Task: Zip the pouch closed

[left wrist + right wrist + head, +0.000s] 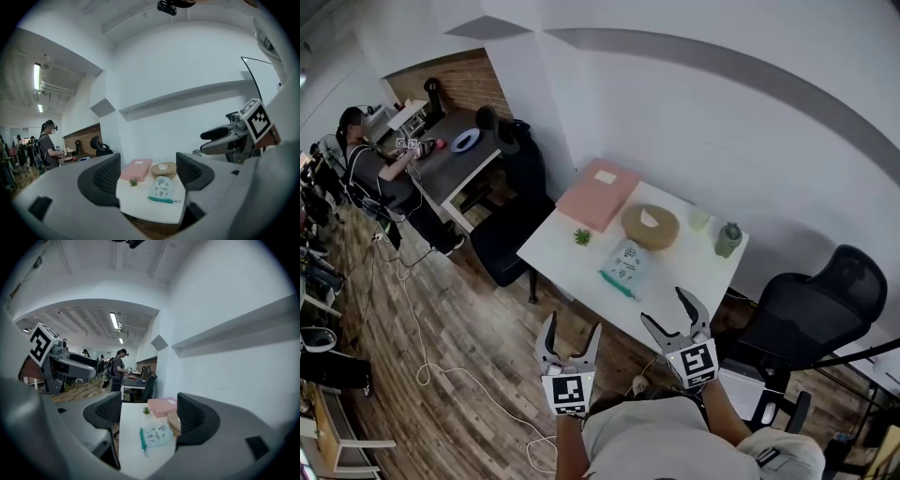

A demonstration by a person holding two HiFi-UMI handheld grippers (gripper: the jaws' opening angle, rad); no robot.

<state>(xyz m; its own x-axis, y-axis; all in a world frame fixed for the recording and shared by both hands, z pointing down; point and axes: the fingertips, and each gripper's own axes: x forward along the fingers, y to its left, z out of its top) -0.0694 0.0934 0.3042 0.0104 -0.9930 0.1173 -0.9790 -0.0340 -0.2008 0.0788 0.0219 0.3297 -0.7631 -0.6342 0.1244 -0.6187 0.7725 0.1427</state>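
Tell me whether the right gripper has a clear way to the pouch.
Probably yes. The right gripper is open and empty, held off the near edge of the table, and the pouch lies just inside that edge with nothing between them.

Your left gripper point(572, 325), 6 o'clock in the head view: two curved grey prongs, darker along the inner edges. Behind them sits the left marker cube point(569, 394), black squares on white. Your right gripper point(663, 307), 5 o'clock: same build, with the right marker cube point(698, 363). In each gripper view you see a pale grey body and black fingers point(104, 177) with a fine ribbed grid on the inner faces. You wear a light grey shirt point(647, 436).
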